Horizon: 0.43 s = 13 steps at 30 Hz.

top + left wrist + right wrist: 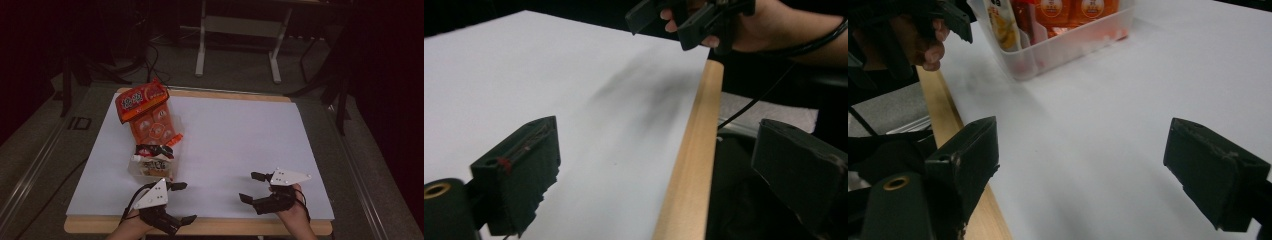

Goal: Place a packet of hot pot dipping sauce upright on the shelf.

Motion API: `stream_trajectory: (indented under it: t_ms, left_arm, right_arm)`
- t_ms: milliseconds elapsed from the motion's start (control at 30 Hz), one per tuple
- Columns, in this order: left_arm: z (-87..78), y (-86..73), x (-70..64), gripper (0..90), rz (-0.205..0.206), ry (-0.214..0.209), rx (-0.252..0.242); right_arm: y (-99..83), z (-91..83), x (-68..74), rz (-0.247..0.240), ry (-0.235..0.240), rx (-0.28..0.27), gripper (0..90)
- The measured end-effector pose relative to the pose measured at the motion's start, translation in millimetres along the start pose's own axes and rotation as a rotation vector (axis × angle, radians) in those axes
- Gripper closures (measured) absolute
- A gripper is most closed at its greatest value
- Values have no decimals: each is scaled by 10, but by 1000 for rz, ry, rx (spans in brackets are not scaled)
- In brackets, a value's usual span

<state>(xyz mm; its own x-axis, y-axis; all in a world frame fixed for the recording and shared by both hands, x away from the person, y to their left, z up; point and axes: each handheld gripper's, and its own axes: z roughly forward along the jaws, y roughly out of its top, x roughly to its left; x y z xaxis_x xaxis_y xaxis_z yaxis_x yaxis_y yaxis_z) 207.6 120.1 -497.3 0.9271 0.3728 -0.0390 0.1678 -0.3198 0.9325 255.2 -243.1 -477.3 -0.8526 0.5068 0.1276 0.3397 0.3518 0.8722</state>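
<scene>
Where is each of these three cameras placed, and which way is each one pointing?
High view: above the person's side, looking forward and down on the white table; both hands and claws enter below.
Left gripper view: rides the left claw, looking across the table's near edge at the right claw.
Right gripper view: rides the right claw, looking toward the clear bin of snack packs.
Shared: the two gripper views face each other.

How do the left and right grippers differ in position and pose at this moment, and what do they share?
The left gripper sits at the table's near edge, just in front of the clear snack bin; the right gripper hovers over bare white surface, away from the bin. The left gripper's jaws point rightward along the wooden edge; the right gripper's point leftward toward the bin. Both are open and hold nothing.
</scene>
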Motion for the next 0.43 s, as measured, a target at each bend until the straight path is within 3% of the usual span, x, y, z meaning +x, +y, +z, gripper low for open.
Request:
stream_trajectory:
  t_ms: [433]
  left_arm:
    - [86,-83,-18,62,14,-14,14]
  right_arm:
    - [-59,27,-54,6,-14,1,143]
